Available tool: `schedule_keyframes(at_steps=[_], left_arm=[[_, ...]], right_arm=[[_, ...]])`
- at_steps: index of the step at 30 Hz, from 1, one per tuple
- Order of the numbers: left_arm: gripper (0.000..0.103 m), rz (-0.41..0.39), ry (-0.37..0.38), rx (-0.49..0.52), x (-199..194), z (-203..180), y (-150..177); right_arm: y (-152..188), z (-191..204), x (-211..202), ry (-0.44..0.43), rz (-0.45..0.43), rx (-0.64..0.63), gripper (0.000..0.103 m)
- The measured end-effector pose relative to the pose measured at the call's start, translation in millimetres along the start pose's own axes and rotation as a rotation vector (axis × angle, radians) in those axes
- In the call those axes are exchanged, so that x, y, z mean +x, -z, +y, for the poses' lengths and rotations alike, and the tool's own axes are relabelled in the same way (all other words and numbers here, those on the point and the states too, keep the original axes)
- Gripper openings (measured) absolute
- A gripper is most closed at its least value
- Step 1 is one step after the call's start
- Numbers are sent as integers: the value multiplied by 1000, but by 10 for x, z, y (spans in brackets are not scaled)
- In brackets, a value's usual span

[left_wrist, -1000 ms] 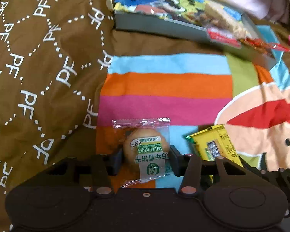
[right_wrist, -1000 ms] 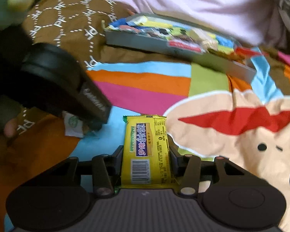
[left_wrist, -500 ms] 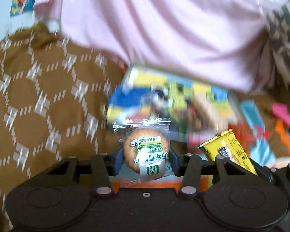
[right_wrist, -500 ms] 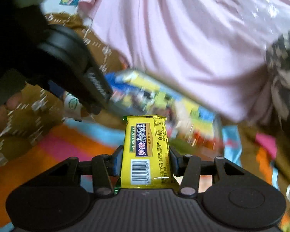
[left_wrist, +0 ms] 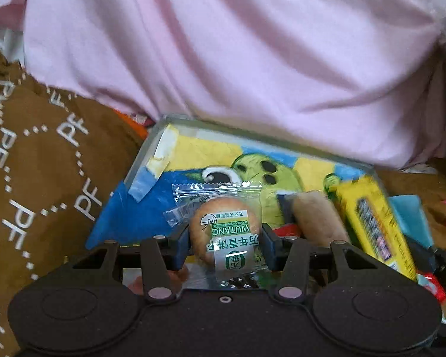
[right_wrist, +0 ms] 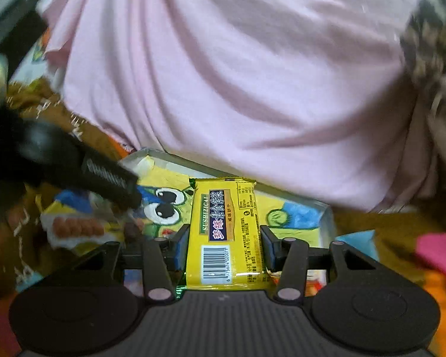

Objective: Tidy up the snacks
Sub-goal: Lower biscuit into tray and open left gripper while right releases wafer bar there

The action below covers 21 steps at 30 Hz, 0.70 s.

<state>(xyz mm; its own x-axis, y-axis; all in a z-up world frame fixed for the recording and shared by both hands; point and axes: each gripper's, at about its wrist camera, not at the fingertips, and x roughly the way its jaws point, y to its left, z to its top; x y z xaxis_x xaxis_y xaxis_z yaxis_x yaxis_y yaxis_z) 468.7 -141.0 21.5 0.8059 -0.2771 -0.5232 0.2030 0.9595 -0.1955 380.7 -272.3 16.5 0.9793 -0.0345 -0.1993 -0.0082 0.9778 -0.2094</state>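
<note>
The left gripper (left_wrist: 225,245) was clamped on a round golden biscuit in a clear plastic wrapper with a green and white label (left_wrist: 223,232), its blue pads pressing the biscuit's two sides. The right gripper (right_wrist: 224,247) was likewise closed on a flat yellow foil snack bar with a dark name band and a barcode (right_wrist: 225,235), held lengthwise between its pads. Both packets hung above a shallow grey tray with low walls (left_wrist: 151,145), whose floor was lined with a bright cartoon picture in yellow, blue and green. A tan oblong snack (left_wrist: 318,217), blurred, lay in that tray just right of the biscuit. In the right wrist view the left gripper showed as a dark blurred shape at the left, over the tray's near corner. The tray rested on a brown bedspread printed with white letters (left_wrist: 44,178), and a pink rumpled cloth (left_wrist: 238,50) rose behind it.
</note>
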Motion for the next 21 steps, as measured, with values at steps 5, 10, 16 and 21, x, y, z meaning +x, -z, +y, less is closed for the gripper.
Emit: schedule_keyframes(at_steps=[5,10,16,21], left_arm=[[51,39,-37,-1,212,135,-44],[55,56,-42,2,276,212,-75],[78,29,-60,-39,128,300,-90],[93,-28,-72,-44,-217,322,-97]], right_arm=[[10,55,207,-38,-1,-17,52],[79,10,335,-69,43,3,53],[46,35,247,-62,14,11,72],[-59,-37,-7,-32,-30,55,85]])
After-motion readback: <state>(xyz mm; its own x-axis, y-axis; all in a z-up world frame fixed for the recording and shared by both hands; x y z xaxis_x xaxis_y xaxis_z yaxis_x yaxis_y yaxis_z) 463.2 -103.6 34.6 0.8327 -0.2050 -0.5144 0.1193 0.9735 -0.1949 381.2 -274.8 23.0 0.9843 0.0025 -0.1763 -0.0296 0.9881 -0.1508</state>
